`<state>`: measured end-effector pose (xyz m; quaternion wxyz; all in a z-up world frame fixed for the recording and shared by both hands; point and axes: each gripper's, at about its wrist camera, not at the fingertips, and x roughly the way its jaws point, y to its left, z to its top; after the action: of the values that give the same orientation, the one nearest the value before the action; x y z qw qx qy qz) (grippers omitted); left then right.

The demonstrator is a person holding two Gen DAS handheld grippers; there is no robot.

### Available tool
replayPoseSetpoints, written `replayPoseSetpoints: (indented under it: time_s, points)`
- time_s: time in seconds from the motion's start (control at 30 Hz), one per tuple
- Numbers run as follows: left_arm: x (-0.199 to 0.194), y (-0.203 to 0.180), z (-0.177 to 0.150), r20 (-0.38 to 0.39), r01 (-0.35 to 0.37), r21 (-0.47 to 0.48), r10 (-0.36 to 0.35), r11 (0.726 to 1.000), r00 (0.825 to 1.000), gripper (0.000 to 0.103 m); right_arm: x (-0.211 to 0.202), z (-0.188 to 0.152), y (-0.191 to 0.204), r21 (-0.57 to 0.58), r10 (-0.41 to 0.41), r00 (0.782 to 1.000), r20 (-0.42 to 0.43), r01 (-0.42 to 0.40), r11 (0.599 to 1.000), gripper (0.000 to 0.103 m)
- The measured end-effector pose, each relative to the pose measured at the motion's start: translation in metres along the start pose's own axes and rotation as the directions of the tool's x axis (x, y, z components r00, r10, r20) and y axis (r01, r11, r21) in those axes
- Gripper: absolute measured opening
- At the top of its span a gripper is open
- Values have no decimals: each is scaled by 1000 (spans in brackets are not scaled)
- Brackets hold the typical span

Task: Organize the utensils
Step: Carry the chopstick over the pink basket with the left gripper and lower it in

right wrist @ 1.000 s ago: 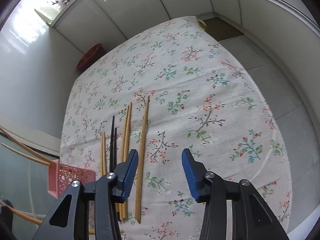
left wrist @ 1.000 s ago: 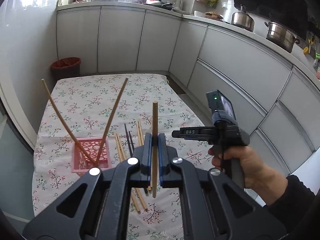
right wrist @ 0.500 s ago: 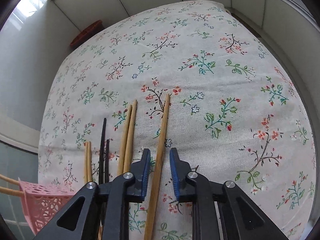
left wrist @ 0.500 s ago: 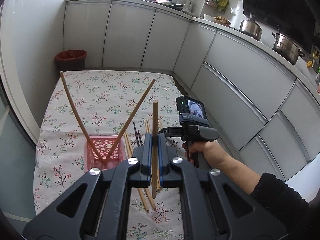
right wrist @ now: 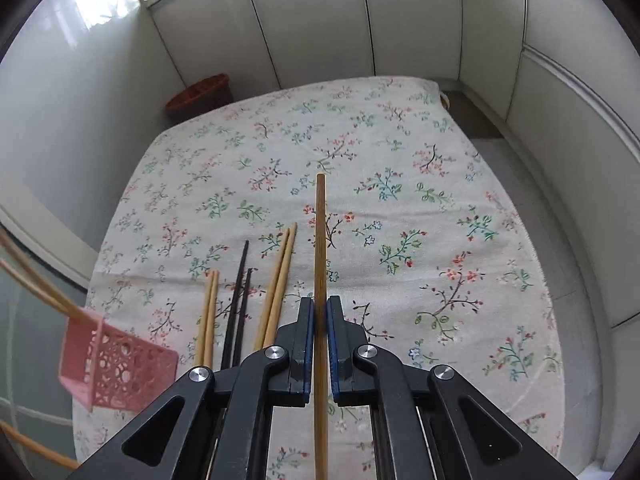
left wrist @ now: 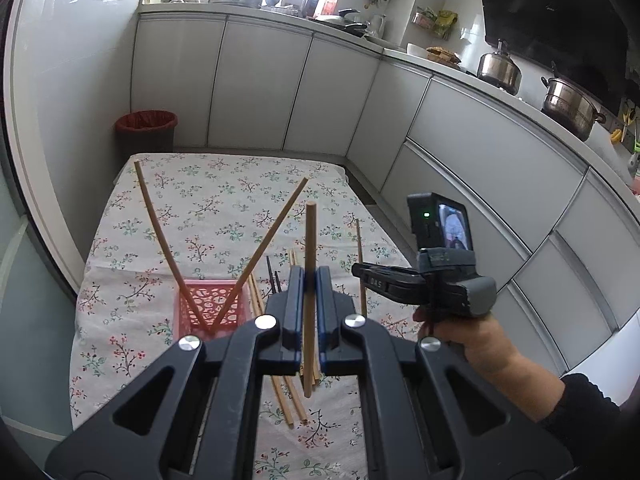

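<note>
My left gripper (left wrist: 306,280) is shut on a wooden chopstick (left wrist: 309,248) and holds it upright above the floral table. A pink perforated basket (left wrist: 210,308) stands to its left with two wooden chopsticks (left wrist: 272,236) leaning out of it. My right gripper (right wrist: 318,312) is shut on another wooden chopstick (right wrist: 320,240), lifted off the cloth; it also shows in the left wrist view (left wrist: 360,276). Several wooden chopsticks (right wrist: 278,284) and a black pair (right wrist: 240,284) lie on the cloth left of it. The basket also shows in the right wrist view (right wrist: 116,364).
The floral tablecloth (right wrist: 400,200) covers the table, which ends near white cabinets (left wrist: 256,88). A red-lined bin (left wrist: 146,128) stands on the floor beyond the far left corner. Pots (left wrist: 568,106) sit on the counter at right.
My right gripper came down over the rightmost wooden chopstick, shut on it and lifted it off the cloth. My left gripper stayed shut on its chopstick and drew back a little.
</note>
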<state>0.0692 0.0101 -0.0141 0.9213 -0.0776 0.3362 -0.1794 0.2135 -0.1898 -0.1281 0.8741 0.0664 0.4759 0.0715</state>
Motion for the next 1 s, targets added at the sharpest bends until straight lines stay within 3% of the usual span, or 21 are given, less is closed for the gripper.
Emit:
replayPoseSetpoints:
  time_s: [0.23, 0.47, 0.57, 0.77, 1.0]
  points:
    - [-15, -6, 1, 55, 5, 7, -5, 1000, 998, 6, -76, -18, 7, -34, 17, 989, 150, -12, 999, 6]
    - [-36, -2, 8, 143, 5, -2, -4, 1000, 990, 6, -141, -27, 14, -40, 92, 955, 282, -84, 996, 6]
    - [-51, 5, 14, 211, 4, -16, 0, 1000, 977, 6, -162, -27, 16, -56, 116, 936, 333, -103, 993, 6]
    - [-77, 20, 21, 363, -41, -26, 48, 999, 930, 6, -189, -24, 21, -76, 187, 902, 389, -171, 982, 6]
    - [-63, 39, 23, 399, -117, -45, 126, 992, 908, 6, -190, -22, 31, -91, 226, 894, 388, -207, 974, 6]
